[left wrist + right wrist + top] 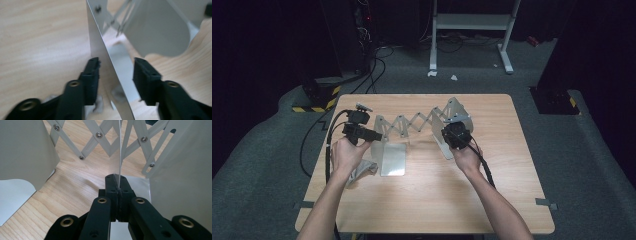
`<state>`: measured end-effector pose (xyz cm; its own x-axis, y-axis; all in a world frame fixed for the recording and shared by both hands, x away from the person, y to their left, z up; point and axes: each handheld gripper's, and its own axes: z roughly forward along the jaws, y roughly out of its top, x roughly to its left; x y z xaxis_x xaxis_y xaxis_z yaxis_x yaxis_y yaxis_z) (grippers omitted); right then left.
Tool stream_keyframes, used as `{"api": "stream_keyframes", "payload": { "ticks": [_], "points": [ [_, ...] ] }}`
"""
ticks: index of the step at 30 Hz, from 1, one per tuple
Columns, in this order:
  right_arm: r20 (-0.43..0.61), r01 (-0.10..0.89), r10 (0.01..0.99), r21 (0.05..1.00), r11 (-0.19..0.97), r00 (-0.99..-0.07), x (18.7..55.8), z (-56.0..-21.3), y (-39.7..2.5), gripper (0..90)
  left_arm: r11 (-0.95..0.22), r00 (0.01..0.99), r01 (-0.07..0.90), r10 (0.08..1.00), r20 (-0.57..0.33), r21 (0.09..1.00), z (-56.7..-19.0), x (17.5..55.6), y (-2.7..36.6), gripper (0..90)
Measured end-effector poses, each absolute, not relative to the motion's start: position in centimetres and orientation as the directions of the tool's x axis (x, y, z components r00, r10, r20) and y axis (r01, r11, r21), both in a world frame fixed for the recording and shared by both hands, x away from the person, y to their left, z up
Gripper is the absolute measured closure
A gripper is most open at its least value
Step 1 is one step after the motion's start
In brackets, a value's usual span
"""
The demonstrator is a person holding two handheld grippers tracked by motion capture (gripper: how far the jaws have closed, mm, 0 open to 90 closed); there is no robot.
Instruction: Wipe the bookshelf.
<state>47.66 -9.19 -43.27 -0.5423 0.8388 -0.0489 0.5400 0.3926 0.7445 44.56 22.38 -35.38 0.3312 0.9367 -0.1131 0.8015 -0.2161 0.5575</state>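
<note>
The expandable bookend rack (419, 127) is silver-grey metal with a criss-cross lattice. The table (492, 200) has light wood grain. Both grippers, left gripper (116, 72) and right gripper (119, 185), are black. At 10 o'clock, the floor block (314, 100) has yellow-black stripes.

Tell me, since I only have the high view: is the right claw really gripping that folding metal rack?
Observer: Yes. In the right gripper view the right claw is shut on the thin edge of an upright metal sheet.
Operator: And the left one?
Observer: The left claw is open. It has one jaw on each side of the end plate and has not closed on it.
Operator: What joins the zigzag part?
Observer: Up close, the crossed lattice strips are pinned at each crossing by small round rivets.
</note>
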Motion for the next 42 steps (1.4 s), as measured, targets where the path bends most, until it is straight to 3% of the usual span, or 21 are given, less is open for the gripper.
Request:
{"api": "stream_keyframes", "payload": {
  "ticks": [2, 7, 13, 22, 29, 33, 39, 42],
  "points": [
    [-0.047, 0.546, 0.841, 0.741, 0.392, -0.539, 47.5, -43.2, -9.2, 87.7, -0.199, 0.325, 0.790, 0.938, -0.121, 0.580, -35.2, 45.0, 22.9, 48.1],
    [-0.043, 0.522, 0.823, 0.754, 0.398, -0.567, 45.8, -42.8, -9.0, 75.4, -0.093, 0.274, 0.789, 0.938, -0.212, 0.608, -35.1, 46.7, 25.2, 47.4],
    [-0.063, 0.477, 0.774, 0.756, 0.449, -0.630, 43.8, -42.5, -8.0, 73.0, 0.017, 0.206, 0.775, 0.939, -0.277, 0.632, -35.3, 48.5, 27.4, 47.9],
    [-0.034, 0.445, 0.693, 0.743, 0.499, -0.720, 42.9, -43.3, -3.2, 65.1, -0.084, 0.225, 0.826, 0.956, -0.189, 0.557, -37.7, 51.2, 26.2, 48.7],
    [-0.008, 0.461, 0.686, 0.736, 0.496, -0.727, 43.3, -44.1, -0.8, 61.5, -0.122, 0.267, 0.844, 0.940, -0.211, 0.522, -38.5, 51.6, 26.4, 51.4],
    [-0.013, 0.457, 0.698, 0.747, 0.482, -0.716, 43.8, -43.9, -0.2, 62.9, -0.144, 0.300, 0.840, 0.927, -0.226, 0.523, -38.4, 51.1, 26.2, 55.2],
    [-0.060, 0.451, 0.725, 0.748, 0.488, -0.686, 44.3, -43.2, 0.1, 80.1, -0.151, 0.327, 0.846, 0.904, -0.275, 0.511, -38.9, 50.2, 26.5, 55.1],
    [-0.080, 0.452, 0.739, 0.746, 0.489, -0.668, 44.2, -43.3, -0.1, 83.2, -0.145, 0.327, 0.842, 0.903, -0.279, 0.520, -38.8, 50.1, 26.7, 53.3]
  ]
}}
